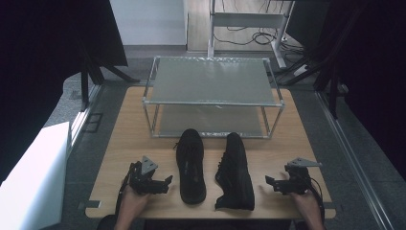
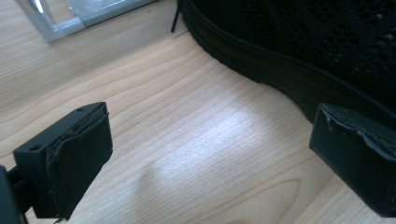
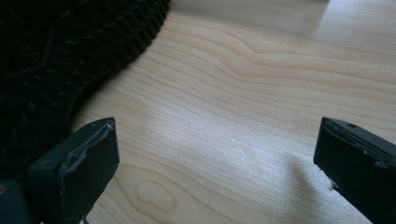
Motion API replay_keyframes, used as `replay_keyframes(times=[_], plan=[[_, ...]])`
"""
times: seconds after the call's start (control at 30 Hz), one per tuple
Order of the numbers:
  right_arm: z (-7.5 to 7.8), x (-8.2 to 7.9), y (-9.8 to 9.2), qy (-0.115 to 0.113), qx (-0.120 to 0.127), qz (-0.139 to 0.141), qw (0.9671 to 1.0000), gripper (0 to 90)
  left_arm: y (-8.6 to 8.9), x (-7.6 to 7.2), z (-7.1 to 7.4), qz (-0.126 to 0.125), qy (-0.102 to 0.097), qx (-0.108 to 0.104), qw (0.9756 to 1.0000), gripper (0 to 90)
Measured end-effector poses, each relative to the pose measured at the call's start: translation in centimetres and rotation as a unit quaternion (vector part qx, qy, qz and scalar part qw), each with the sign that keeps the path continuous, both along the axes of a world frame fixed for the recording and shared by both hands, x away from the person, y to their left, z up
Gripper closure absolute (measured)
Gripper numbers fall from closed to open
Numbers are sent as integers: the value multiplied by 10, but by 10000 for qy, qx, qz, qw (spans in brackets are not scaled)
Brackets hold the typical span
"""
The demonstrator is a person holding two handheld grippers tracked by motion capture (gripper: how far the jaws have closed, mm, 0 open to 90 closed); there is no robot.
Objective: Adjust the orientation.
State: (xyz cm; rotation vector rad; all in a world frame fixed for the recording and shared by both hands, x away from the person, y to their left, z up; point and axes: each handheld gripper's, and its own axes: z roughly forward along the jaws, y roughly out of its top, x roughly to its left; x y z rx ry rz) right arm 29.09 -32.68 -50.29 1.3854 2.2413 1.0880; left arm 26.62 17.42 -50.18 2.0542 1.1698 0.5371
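Black mesh sneakers: one upright (image 1: 191, 165), one on its side (image 1: 235, 172), ridged sole (image 3: 56, 56) in the right gripper view; both hand-held grippers (image 1: 154, 182) (image 1: 279, 184) gape empty on the worktop (image 1: 124, 139).

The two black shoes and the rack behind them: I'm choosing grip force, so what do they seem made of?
Left shoe: apparently knit mesh upper, matte, with a ribbed rubbery sole edge. Right shoe, lying on its side: a textured tread, likely rubber. Rack: silvery metal tubing, shiny at the corners; its grey shelves look matte, material unclear.
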Motion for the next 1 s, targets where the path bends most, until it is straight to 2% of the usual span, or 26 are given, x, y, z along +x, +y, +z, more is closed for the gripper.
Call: replay_keyframes(times=[0.23,0.5,1.0], plan=[[7,1,2,-34,71,22,10000,0,5,0,0,95,22,-38,9999,0],[20,2,10,-78,113,174,9998,0,7,0,-1,133,37,-43,9999,0],[57,11,37,-204,297,400,9986,0,8,0,-1,148,36,-127,9998,0]])
